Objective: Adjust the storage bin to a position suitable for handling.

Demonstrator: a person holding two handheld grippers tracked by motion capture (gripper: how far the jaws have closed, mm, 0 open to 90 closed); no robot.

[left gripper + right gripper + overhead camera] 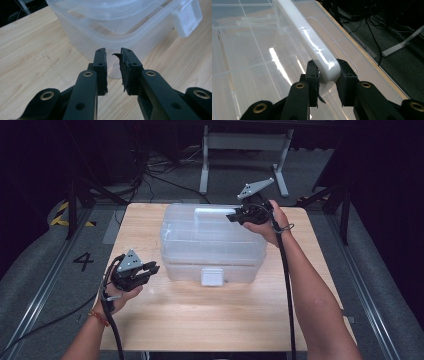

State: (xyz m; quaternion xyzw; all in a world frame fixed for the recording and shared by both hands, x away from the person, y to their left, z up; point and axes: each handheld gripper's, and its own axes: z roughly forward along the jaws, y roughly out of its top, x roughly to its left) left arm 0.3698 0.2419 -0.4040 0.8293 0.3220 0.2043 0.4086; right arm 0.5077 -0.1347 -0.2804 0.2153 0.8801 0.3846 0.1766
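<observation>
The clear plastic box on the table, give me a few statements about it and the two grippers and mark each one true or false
1. The right gripper is clamped on the white handle atop the clear box. True.
2. The left gripper holds the white latch. False: nothing sits between its nearly closed jaws, and the latch is off to one side.
3. The box rests on a wooden table. True.
4. The box's lid has been taken off and lies beside it. False: the lid sits on the box.
5. Both grippers grip the handle. False: the left one is near the box's front corner, apart from it.
</observation>
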